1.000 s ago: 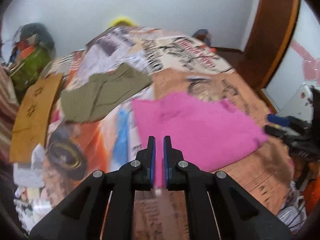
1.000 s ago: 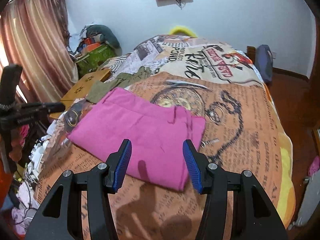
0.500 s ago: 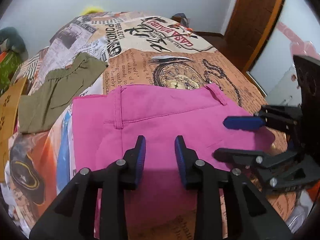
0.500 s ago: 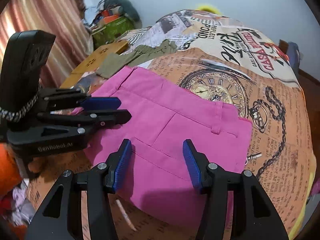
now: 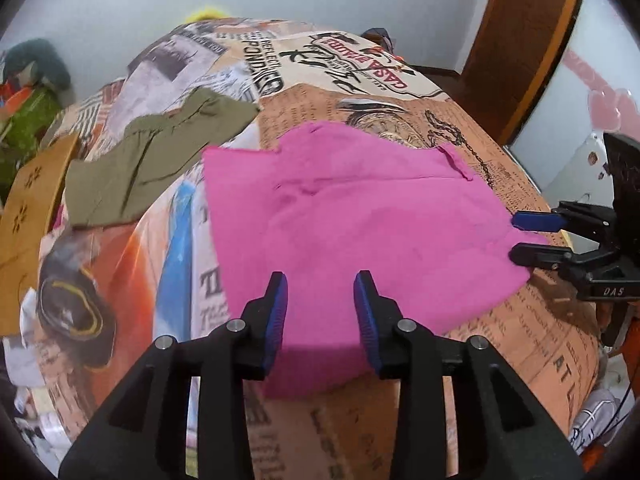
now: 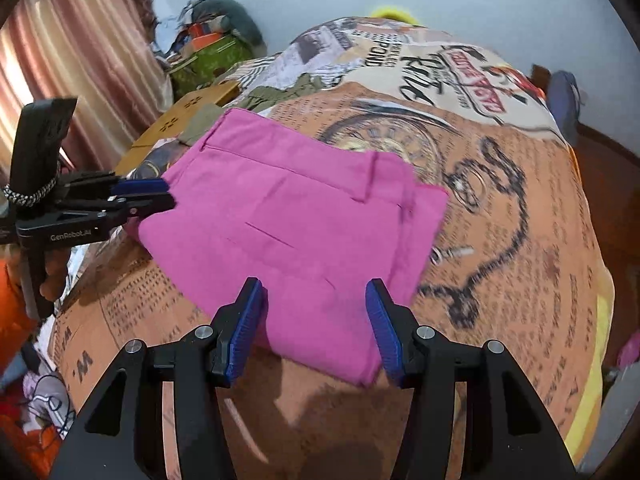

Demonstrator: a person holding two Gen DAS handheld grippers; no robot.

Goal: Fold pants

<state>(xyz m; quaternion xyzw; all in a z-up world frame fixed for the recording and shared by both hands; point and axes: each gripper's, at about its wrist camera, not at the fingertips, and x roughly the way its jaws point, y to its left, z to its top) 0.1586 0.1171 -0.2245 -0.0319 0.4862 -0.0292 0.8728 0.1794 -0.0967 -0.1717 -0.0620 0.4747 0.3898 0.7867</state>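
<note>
Folded pink pants (image 5: 352,216) (image 6: 296,216) lie flat on the printed bed cover (image 5: 528,344). My left gripper (image 5: 321,280) hovers over their near edge on the left side, its jaws opening, the cloth under them and nothing pinched. From the right wrist view the left gripper (image 6: 156,196) shows at the pants' left edge. My right gripper (image 6: 314,286) stands open over the near right corner of the pants, holding nothing. In the left wrist view the right gripper (image 5: 520,236) sits at the pants' right edge.
Olive-green pants (image 5: 152,156) (image 6: 276,94) lie farther back on the bed. A brown cardboard box (image 5: 28,192) and a green bag (image 6: 208,56) stand left of the bed by a curtain (image 6: 80,60). A wooden door (image 5: 520,40) is at the right.
Both grippers have dropped closer to the pink pants. The left jaws went from shut to open. The right jaws kept the same width.
</note>
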